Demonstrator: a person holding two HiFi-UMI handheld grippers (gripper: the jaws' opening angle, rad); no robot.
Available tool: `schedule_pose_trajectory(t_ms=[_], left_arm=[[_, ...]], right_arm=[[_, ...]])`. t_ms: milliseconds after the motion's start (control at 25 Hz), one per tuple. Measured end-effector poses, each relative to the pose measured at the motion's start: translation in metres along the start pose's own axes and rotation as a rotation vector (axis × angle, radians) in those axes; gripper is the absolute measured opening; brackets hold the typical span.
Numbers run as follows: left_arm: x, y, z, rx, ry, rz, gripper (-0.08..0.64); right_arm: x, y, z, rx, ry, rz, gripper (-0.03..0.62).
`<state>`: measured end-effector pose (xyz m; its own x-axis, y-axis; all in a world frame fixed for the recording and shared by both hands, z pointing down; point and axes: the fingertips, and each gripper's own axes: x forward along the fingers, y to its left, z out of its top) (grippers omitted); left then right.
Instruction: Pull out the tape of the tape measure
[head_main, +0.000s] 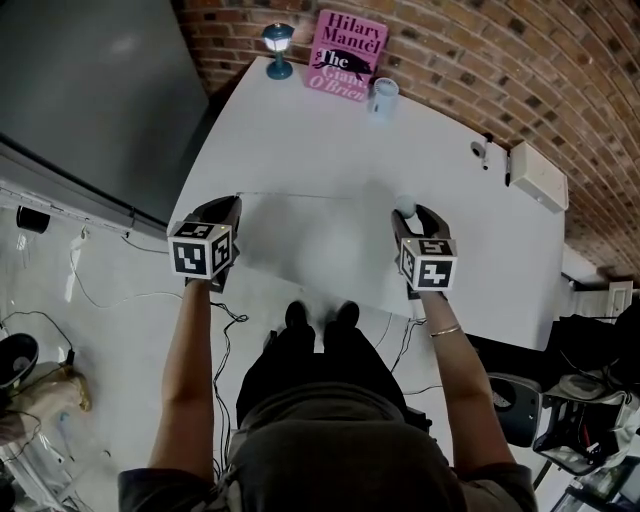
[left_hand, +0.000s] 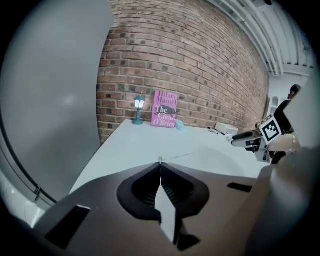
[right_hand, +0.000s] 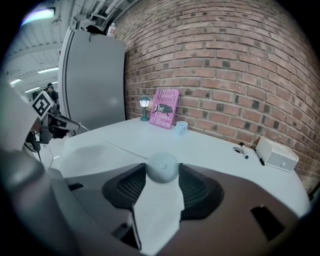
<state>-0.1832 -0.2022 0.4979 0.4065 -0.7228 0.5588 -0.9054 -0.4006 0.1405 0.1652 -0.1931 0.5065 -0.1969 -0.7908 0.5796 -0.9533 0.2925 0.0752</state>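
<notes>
1. Grey-blue and round, the tape measure is clamped between the jaws of my right gripper, over the near part of the white table.
2. My left gripper is pressed together on the free end of the tape, which runs as a thin line from one gripper to the other, low over the table.
3. Judgement: the pull is largely done. A good length is out, and the grippers are well apart.
4. Left to do: perhaps more spread. I cannot tell how much tape remains inside.
</notes>
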Motion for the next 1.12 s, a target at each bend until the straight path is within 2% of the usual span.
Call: schedule_pose_trajectory(t_ms=[520, 760, 1120], left_arm=[[0.021, 0.004, -0.027, -0.036, 0.088, 0.009, 0.025], [0.030, 0.009, -0.038, -0.028, 0.145, 0.020, 0.025], [0.040, 0.014, -0.046, -0.028, 0.188, 0.045, 0.025]], right_arm=[[0.017, 0.004, -0.022, -0.002, 0.099, -0.003, 0.212], [0.031, 0.007, -0.033, -0.026, 0.153, 0.005, 0.212], [0.048, 0.010, -0.049, -0.032, 0.227, 0.014, 0.212]])
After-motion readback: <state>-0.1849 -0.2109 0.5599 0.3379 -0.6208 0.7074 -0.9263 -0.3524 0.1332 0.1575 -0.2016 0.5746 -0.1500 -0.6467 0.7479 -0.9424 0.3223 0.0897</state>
